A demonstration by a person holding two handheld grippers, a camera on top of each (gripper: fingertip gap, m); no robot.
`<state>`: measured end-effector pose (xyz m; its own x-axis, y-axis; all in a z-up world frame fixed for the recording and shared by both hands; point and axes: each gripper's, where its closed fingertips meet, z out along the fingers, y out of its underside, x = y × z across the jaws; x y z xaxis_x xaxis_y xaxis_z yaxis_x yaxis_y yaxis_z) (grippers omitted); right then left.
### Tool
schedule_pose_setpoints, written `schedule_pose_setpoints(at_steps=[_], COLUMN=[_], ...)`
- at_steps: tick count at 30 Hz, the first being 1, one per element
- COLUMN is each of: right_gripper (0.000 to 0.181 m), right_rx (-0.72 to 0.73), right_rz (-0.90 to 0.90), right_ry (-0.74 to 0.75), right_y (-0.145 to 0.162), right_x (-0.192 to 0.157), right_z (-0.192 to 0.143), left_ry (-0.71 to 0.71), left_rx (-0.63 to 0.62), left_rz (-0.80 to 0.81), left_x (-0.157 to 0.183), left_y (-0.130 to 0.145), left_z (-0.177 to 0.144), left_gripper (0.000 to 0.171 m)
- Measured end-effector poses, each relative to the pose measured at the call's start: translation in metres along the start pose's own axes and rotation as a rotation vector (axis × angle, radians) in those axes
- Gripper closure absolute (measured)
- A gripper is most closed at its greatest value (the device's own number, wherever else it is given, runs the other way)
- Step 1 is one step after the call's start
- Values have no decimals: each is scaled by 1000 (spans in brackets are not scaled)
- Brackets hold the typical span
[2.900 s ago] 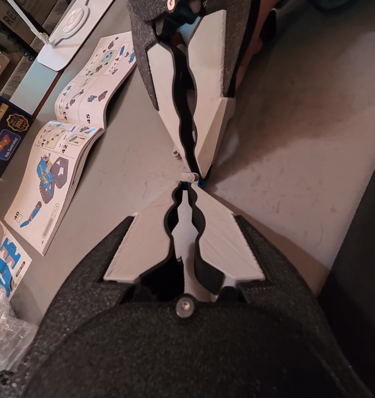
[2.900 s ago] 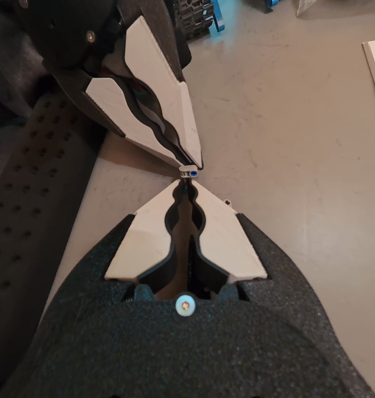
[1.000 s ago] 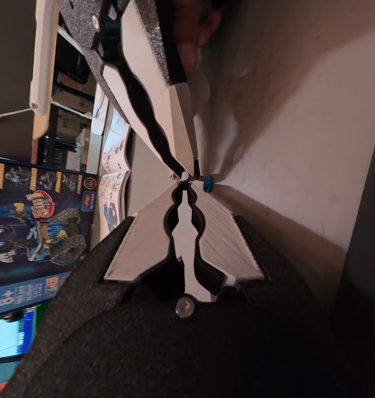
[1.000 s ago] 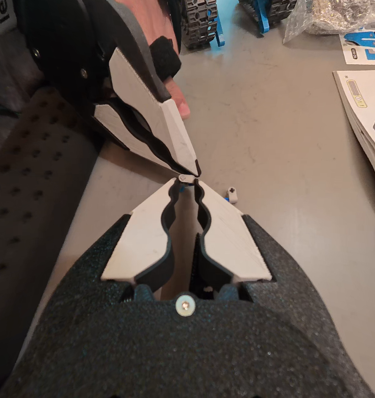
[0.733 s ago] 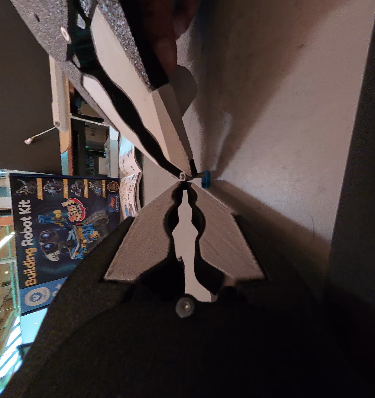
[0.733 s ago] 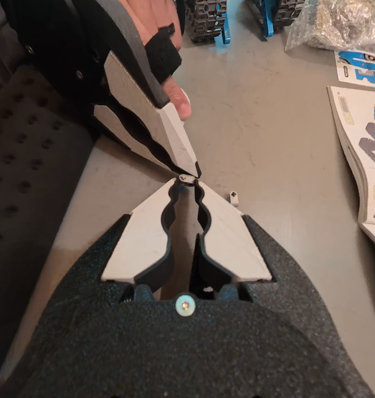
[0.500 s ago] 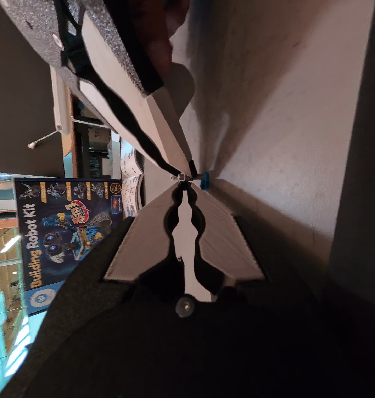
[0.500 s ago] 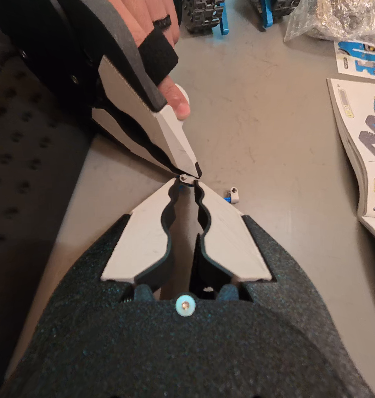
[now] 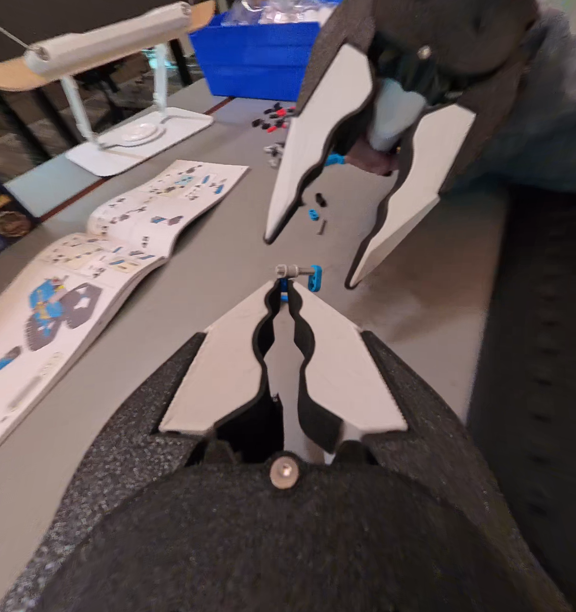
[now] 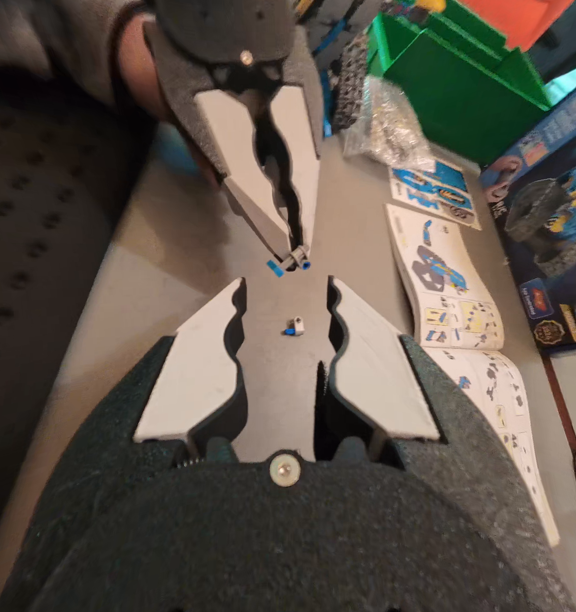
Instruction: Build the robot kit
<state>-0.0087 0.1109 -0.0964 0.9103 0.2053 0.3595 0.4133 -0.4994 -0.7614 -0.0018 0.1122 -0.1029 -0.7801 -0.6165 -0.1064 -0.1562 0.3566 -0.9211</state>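
My left gripper [image 9: 281, 287] is shut on a small part assembly [image 9: 298, 271]: a blue pin, a grey connector and a blue end piece, held above the grey table [image 9: 214, 251]. My right gripper [image 9: 310, 261] is open just beyond it, with its fingers apart from the assembly. In the right wrist view my right gripper [image 10: 286, 280] is open and empty. The left gripper [image 10: 295, 251] faces it and holds the assembly [image 10: 291, 260]. A small grey and blue connector [image 10: 295, 323] lies on the table between my right fingers.
An open instruction booklet [image 9: 98, 251] lies left of the grippers; it also shows in the right wrist view [image 10: 445, 298]. Lamp base [image 9: 141, 139], blue bin [image 9: 257, 63], loose small parts [image 9: 316, 212], green bin [image 10: 445, 82], plastic bag [image 10: 386, 132], kit box [image 10: 551, 231]. A dark perforated surface [image 10: 31, 231] borders the table. Only a small space, under 4 cm, lies between the two pairs of fingers.
The right gripper has opened, let go of the assembly and drawn back. The left gripper has turned back level and keeps the assembly.
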Motion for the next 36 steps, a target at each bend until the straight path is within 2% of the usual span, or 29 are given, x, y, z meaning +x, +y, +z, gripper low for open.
schedule_pose_setpoints(at_steps=[2,5,6,10,13,22,27,30,36], right_gripper=[131,144,143,153,154,157,156,155,155], right_rx=[-69,-110,-116,-152,-153,-181,-107,-111,-56], right_rz=[-45,-124,-131,-132,-147,-58,5,50,156], right_ry=[-17,-20,-17,-79,-87,-186,-129,-48,-136], right_y=[6,9,10,17,18,21,16,23,22], right_x=[-8,-16,-17,-28,-30,-38,-21,0,-6], right_z=[4,5,5,7,8,8,5,-1,-3], left_ry=[39,95,106,161,169,161,68,12,43], left_rx=[-35,-103,-118,-130,-141,-162,-92,-74,-38], left_rz=[38,108,119,98,110,164,148,194,267], left_x=[9,23,25,30,32,36,21,15,28], left_y=[5,15,17,19,21,25,14,11,5], left_z=[5,12,13,13,14,14,12,10,10], left_gripper=[169,169,169,169,169,169,167,160,161])
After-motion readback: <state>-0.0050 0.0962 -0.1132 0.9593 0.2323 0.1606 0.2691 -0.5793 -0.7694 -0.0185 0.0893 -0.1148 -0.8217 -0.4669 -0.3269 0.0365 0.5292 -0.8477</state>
